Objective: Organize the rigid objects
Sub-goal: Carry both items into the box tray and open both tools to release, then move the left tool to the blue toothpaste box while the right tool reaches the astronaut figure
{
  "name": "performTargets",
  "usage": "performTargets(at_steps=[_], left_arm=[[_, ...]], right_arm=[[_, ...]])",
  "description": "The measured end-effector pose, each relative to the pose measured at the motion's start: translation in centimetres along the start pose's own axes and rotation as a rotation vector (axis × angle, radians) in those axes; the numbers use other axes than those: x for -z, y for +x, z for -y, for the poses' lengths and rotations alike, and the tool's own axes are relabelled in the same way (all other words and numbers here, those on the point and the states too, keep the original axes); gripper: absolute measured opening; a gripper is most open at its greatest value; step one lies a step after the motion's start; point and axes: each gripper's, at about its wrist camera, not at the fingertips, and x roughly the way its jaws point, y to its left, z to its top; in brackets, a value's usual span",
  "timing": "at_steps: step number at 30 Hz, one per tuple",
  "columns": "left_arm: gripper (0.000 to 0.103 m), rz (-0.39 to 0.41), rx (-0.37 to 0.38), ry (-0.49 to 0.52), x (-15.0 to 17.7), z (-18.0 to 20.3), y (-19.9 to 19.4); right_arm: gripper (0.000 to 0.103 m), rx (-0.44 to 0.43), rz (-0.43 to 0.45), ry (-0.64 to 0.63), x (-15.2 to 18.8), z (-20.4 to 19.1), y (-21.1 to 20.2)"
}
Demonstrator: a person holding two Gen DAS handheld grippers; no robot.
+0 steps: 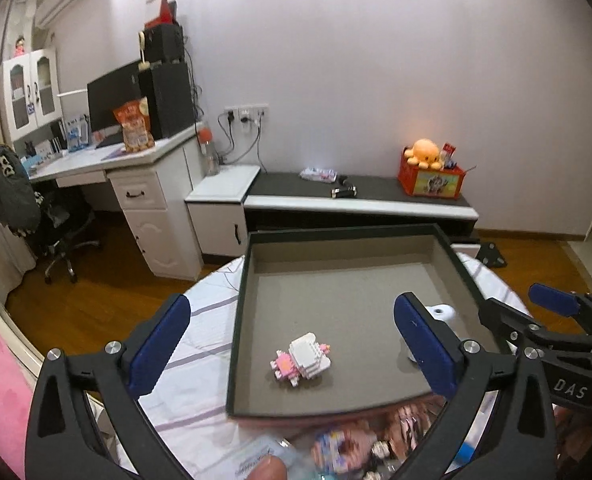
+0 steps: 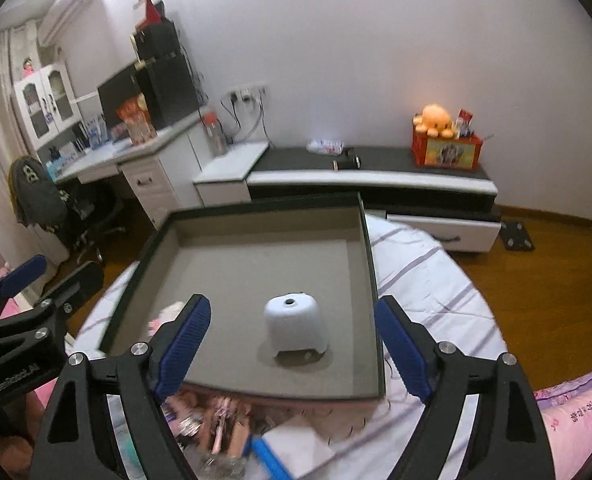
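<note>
Tongs left (image 1: pixel 291 344) and right (image 2: pixel 291 344) both gape wide, empty, above the tray (image 1: pixel 237 320) on the bed; block toy (image 1: pixel 302 360) and white device (image 2: pixel 296 328) sit near its front edge.

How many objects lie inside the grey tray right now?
2. A pink-and-white brick figure lies near the tray's front left; a white domed device sits front right. Gripper fingers may hide others.

I hold my left gripper (image 1: pixel 291 344) and right gripper (image 2: pixel 296 348) level, jaws spread wide, empty, pointing toward 12 o'clock.
</note>
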Motion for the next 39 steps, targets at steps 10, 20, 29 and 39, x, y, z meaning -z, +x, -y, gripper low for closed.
performTargets(at_steps=[10, 20, 29, 39], left_arm=[[0.103, 0.08, -0.041, 0.001, 1.4, -1.1, -8.4], [0.103, 0.066, -0.079, -0.054, 7.7, -4.1, -13.3], [0.103, 0.02, -0.07, -0.114, 13.1, -5.3, -15.1], [0.103, -0.015, -0.061, -0.097, 15.3, -4.3, -15.4]], right_arm=[[0.103, -0.008, 0.161, 0.0, 3.0, -2.0, -9.6], [0.103, -0.016, 0.164, 0.002, 7.6, -2.3, -12.4], [0.103, -0.009, 0.035, -0.008, 12.6, -2.3, -11.5], [0.103, -0.008, 0.009, -0.031, 13.9, -3.0, -11.7]])
